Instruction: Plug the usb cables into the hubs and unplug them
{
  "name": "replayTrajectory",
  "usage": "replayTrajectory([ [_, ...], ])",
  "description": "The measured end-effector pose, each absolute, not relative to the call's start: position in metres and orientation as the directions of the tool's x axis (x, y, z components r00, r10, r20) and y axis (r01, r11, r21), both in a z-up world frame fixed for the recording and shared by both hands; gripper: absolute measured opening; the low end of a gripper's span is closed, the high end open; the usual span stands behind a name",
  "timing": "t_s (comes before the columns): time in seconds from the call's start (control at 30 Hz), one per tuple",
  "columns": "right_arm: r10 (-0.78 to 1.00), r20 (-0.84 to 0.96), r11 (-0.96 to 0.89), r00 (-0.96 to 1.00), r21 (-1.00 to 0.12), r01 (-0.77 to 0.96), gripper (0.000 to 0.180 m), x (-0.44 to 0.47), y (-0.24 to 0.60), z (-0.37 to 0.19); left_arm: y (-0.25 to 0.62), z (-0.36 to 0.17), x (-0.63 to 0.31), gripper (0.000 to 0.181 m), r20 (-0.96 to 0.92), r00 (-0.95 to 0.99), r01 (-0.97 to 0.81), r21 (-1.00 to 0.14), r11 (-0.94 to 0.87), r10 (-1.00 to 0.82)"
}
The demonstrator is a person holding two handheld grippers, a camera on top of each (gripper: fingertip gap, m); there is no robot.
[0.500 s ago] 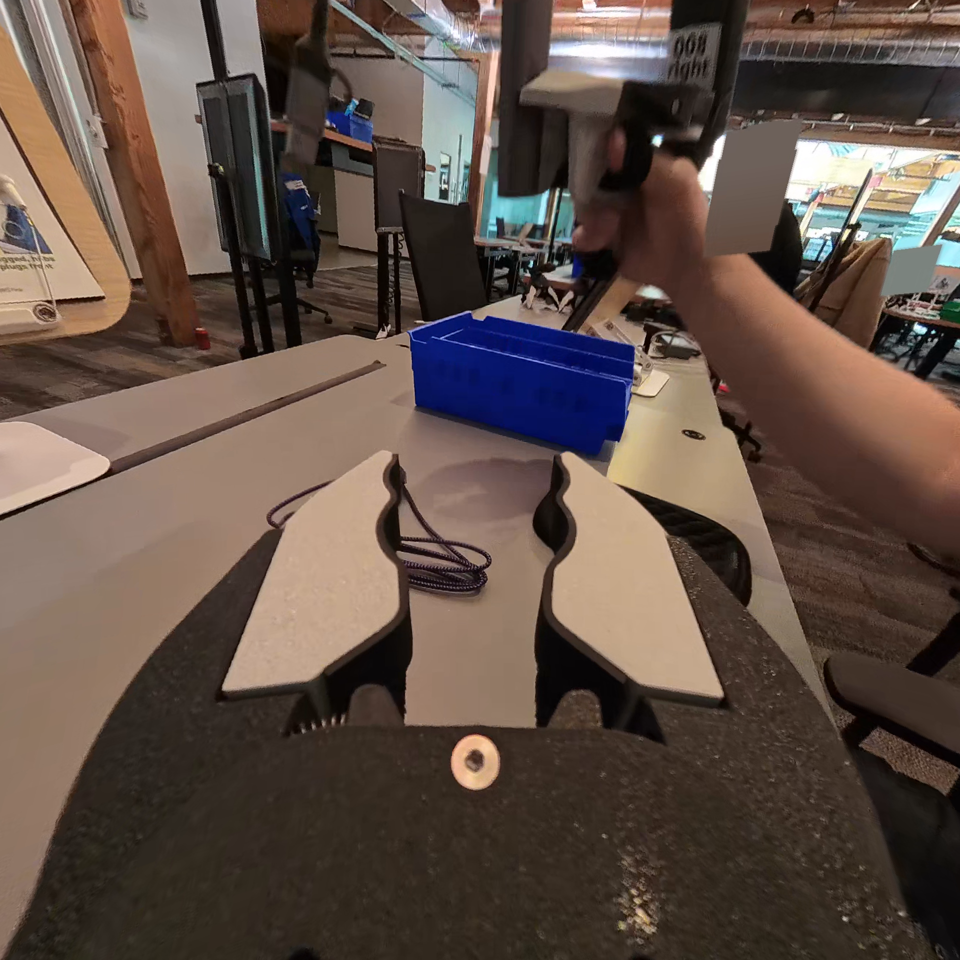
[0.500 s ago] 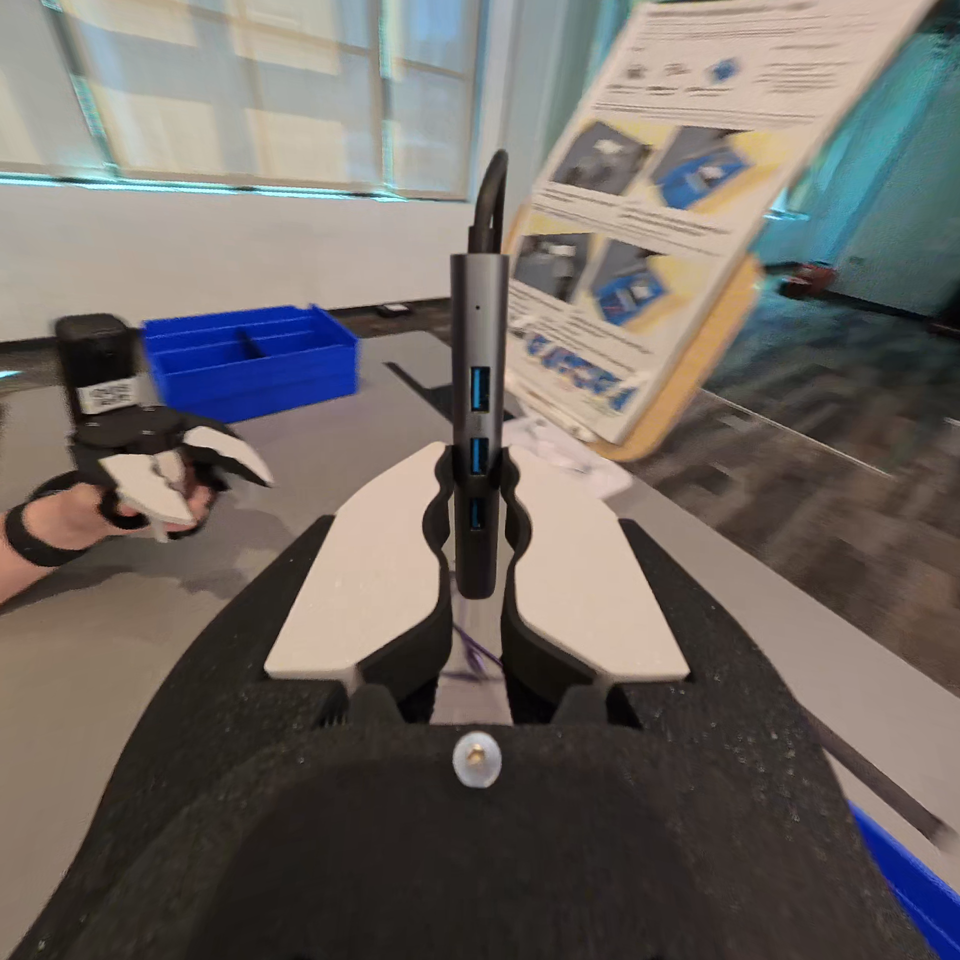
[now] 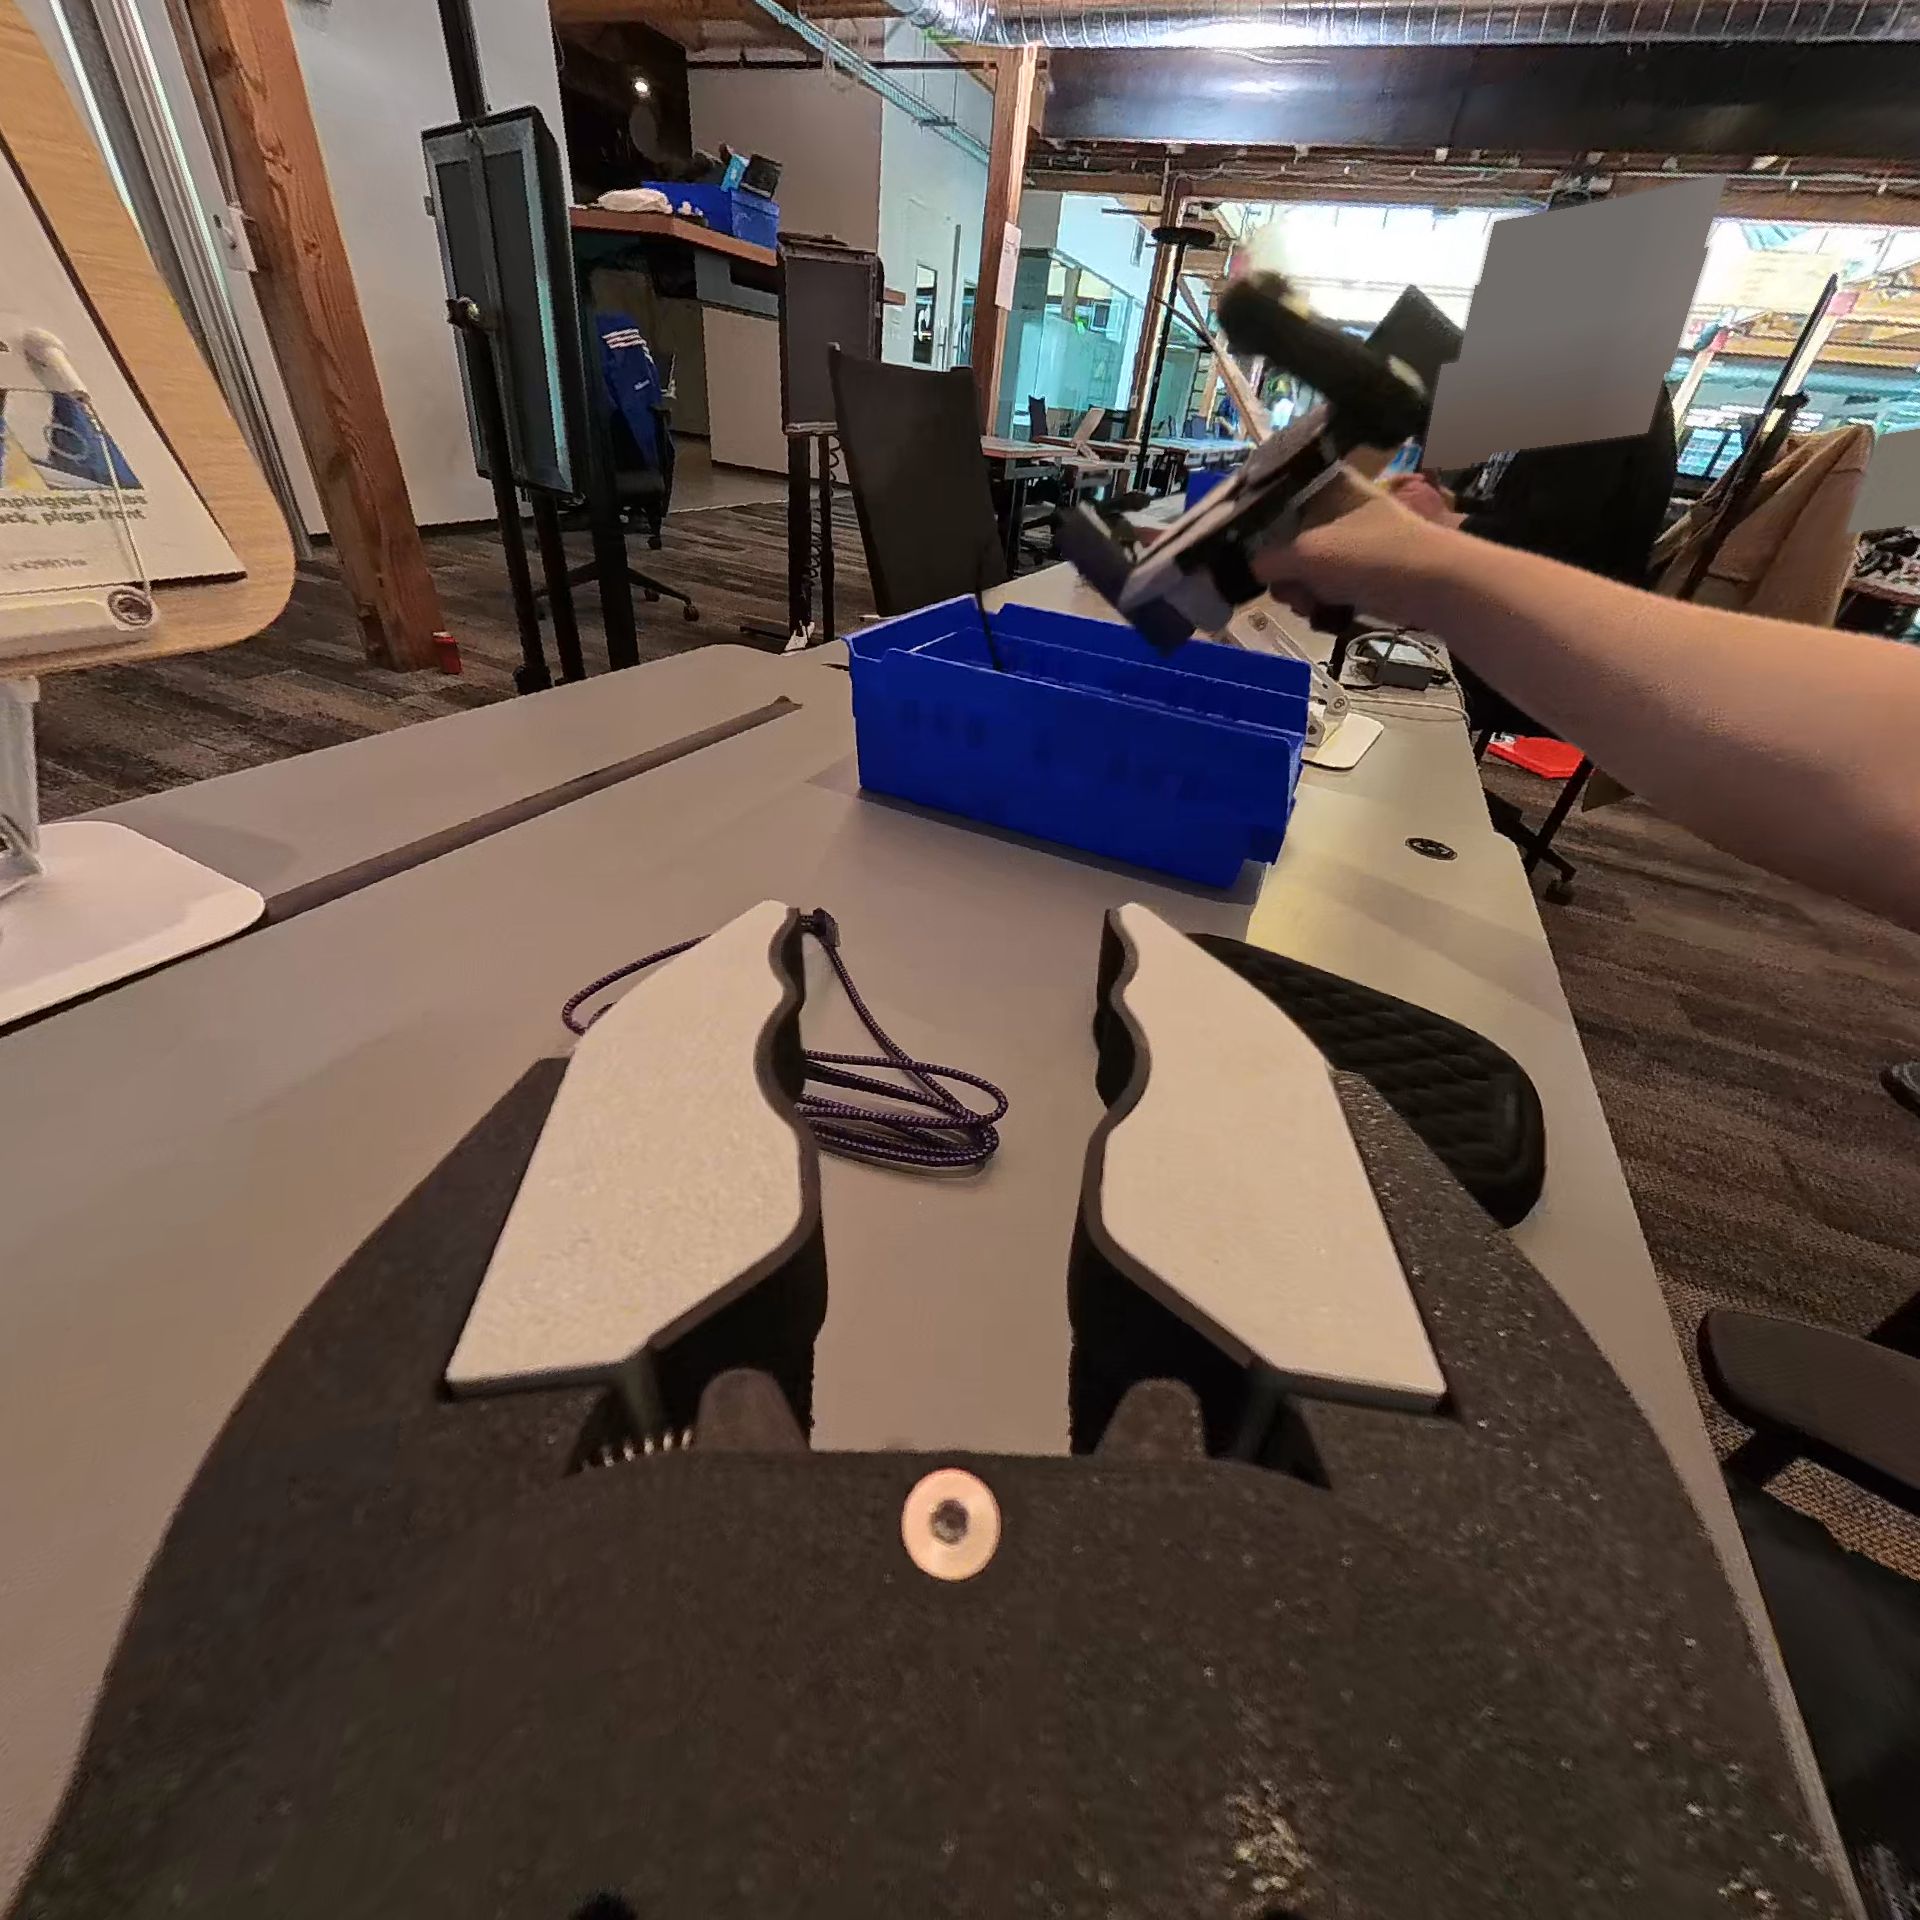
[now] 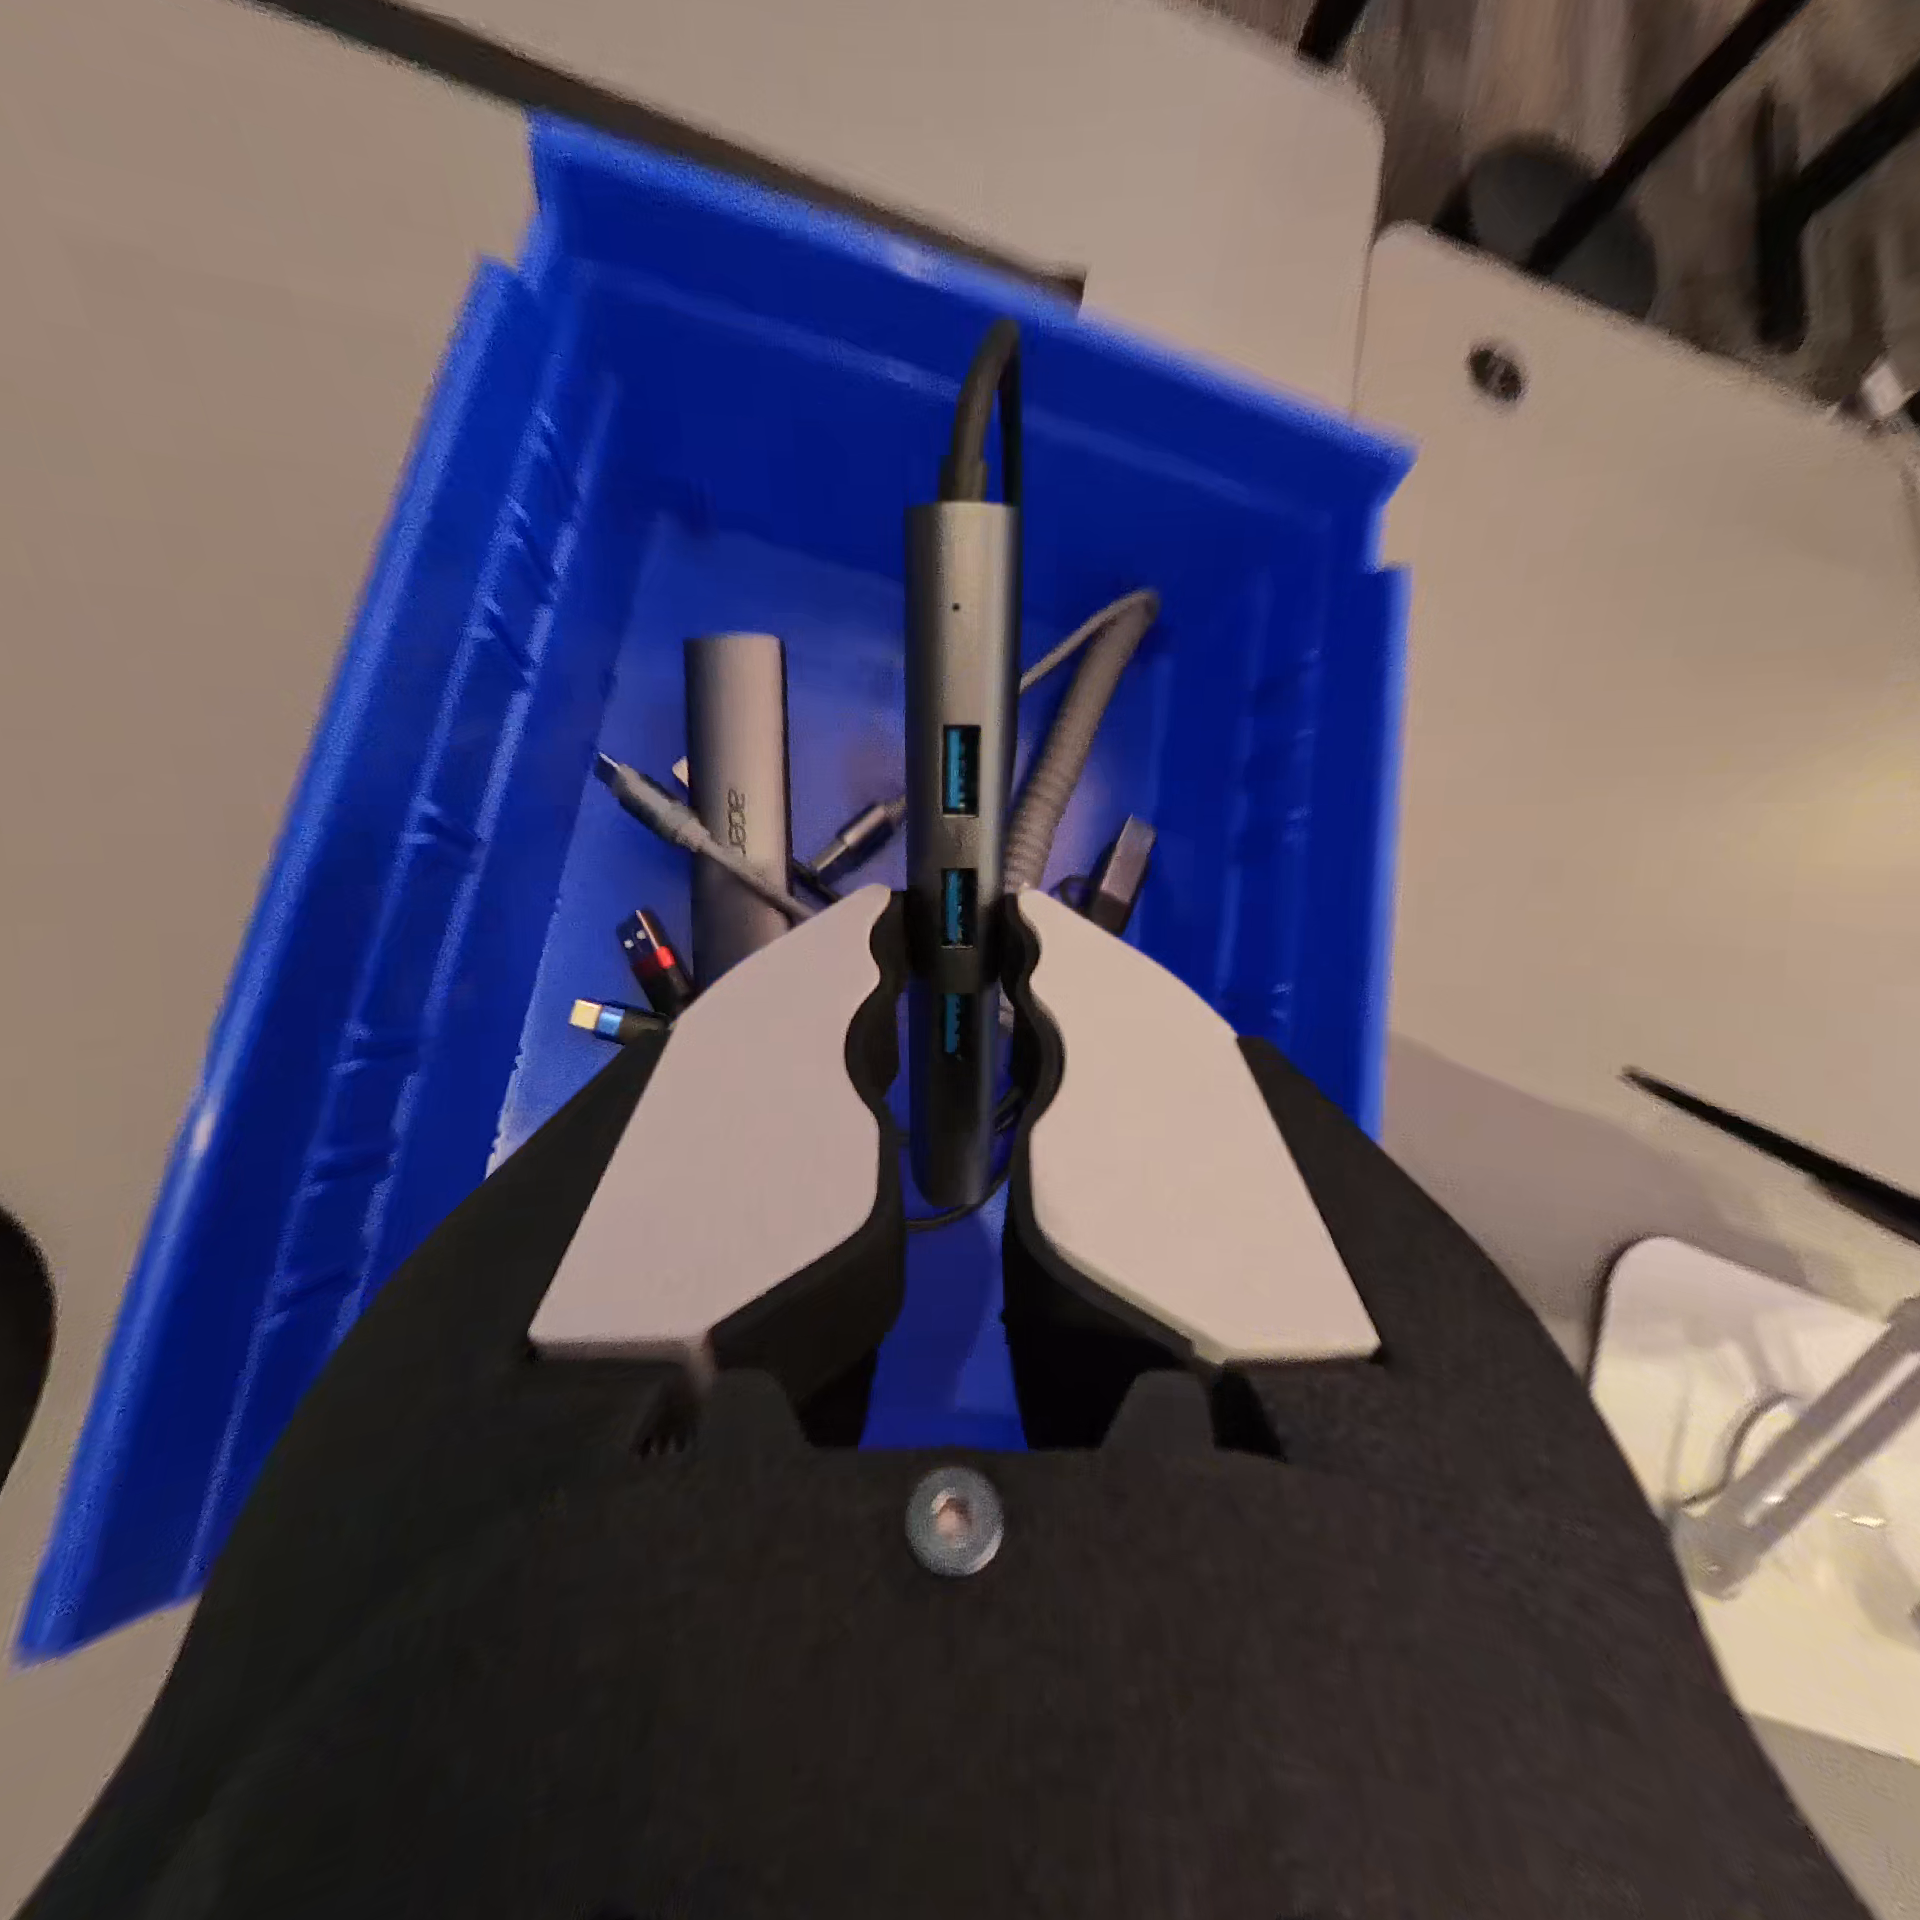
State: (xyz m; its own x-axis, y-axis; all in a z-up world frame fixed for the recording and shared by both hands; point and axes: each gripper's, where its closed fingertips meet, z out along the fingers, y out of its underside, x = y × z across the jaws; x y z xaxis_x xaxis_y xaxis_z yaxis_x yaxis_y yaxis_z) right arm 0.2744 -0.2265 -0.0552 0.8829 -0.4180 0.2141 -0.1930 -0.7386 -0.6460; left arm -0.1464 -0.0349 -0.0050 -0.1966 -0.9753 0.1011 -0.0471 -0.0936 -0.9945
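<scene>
Hanging over the blue bin (image 4: 436,935), hub (image 4: 961,665) clenched in R tool (image 4: 956,925) w/ short bite, may be snagged on cables below; L tool (image 3: 940,925) released, purple cable (image 3: 894,1112) ungrasped.

This is an open-plan office with a loft or workshop feel: rows of desks (image 3: 1049,457) and black office chairs (image 3: 914,478) run back under exposed ceiling pipes (image 3: 1351,21) and timber posts (image 3: 301,312). Dark carpet tiles (image 3: 1714,1039) cover the floor. A long grey counter (image 3: 312,1039) carries a blue parts bin (image 3: 1070,769), with a wall-side worktop (image 3: 665,223) behind.
</scene>
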Motion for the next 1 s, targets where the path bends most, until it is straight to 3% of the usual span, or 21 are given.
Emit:
replayTrajectory([
  [0.13,-0.449,0.247,-0.799,0.859,-0.541,-0.262,0.017,0.283,-0.217,-0.101,-0.030,-0.009,-0.146,0.053,0.113,-0.182,-0.054,-0.993,-0.105,-0.977],
  [0.23,-0.375,0.274,-0.873,0.885,-0.425,-0.239,0.017,0.276,-0.209,-0.129,-0.026,-0.010,-0.146,0.053,0.126,-0.171,-0.057,-0.991,-0.118,-0.977],
  [0.5,-0.283,0.258,-0.932,0.924,-0.302,-0.201,0.027,0.260,-0.201,-0.143,-0.019,-0.013,-0.146,0.054,0.159,-0.143,-0.069,-0.986,-0.151,-0.977],
  [0.63,-0.301,0.190,-0.921,0.935,-0.314,-0.233,0.037,0.253,-0.207,-0.143,-0.015,-0.010,-0.149,0.054,0.168,-0.128,-0.053,-0.985,-0.162,-0.977],
  [0.73,-0.323,0.168,-0.888,0.931,-0.394,-0.237,0.040,0.252,-0.209,-0.127,-0.012,-0.009,-0.150,0.053,0.180,-0.122,-0.046,-0.983,-0.176,-0.976],
  [1.0,-0.345,0.277,-0.752,0.897,-0.653,-0.088,0.039,0.217,-0.203,-0.008,-0.002,-0.009,-0.152,0.053,0.204,-0.084,-0.039,-0.979,-0.202,-0.975],
])
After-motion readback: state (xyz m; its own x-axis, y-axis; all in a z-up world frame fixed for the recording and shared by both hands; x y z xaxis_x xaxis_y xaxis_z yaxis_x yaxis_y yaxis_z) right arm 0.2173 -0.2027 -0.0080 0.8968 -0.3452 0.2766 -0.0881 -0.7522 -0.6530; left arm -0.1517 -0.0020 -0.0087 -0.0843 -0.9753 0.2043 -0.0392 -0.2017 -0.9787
